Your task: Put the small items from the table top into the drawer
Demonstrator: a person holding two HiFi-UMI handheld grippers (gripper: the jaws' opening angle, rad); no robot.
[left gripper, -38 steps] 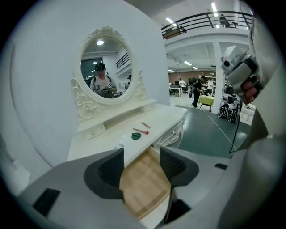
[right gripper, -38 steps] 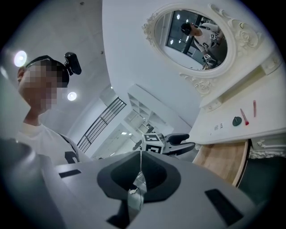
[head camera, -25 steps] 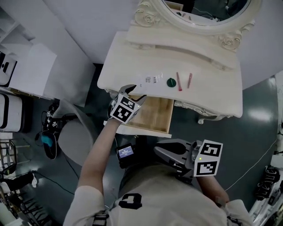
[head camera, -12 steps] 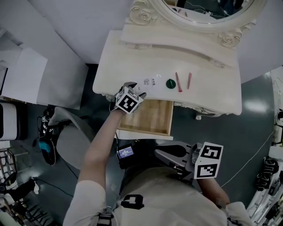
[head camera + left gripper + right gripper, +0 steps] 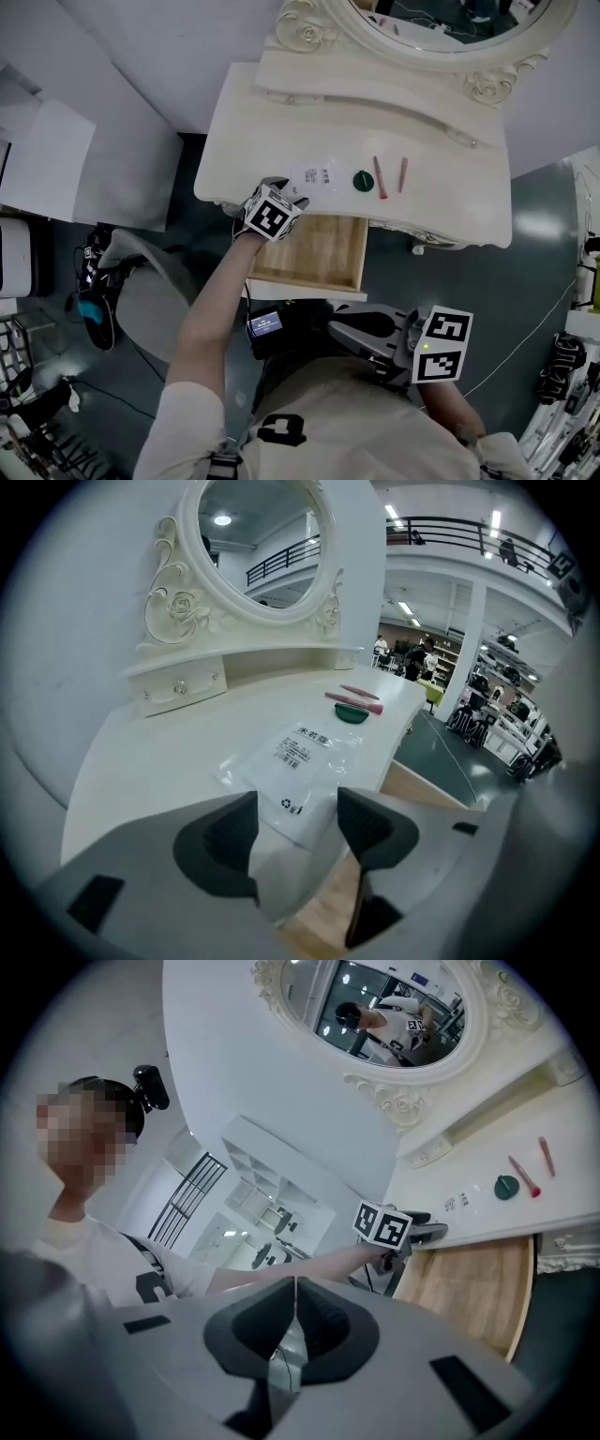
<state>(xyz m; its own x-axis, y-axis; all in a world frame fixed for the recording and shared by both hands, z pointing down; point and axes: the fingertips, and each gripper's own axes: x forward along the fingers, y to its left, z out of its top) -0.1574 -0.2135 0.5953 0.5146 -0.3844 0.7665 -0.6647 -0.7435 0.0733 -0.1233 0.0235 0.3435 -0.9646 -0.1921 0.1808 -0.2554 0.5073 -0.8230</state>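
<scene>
On the cream dressing table point(image 5: 450, 202) lie a clear plastic packet point(image 5: 314, 176) with a white label, a round green item point(image 5: 363, 181) and two pink sticks point(image 5: 380, 178). My left gripper point(image 5: 281, 189) is at the table's front edge with its jaws open and empty. The packet point(image 5: 298, 766) lies flat just beyond them, its near corner between the jaw tips of the left gripper point(image 5: 298, 832). Below the packet, the wooden drawer point(image 5: 323, 248) stands pulled out. My right gripper point(image 5: 354, 325) hangs low near my body; in its own view the right gripper point(image 5: 293, 1321) is shut with nothing in it.
An oval mirror point(image 5: 441, 23) in a carved frame rises at the back of the table. A raised shelf point(image 5: 187, 672) with a tiny drawer runs under it. A grey stool point(image 5: 155, 300) stands left of the drawer, on dark floor point(image 5: 525, 272).
My left gripper rose from the drawer's front corner to the table edge beside the packet, then held still. The right gripper stayed put.
</scene>
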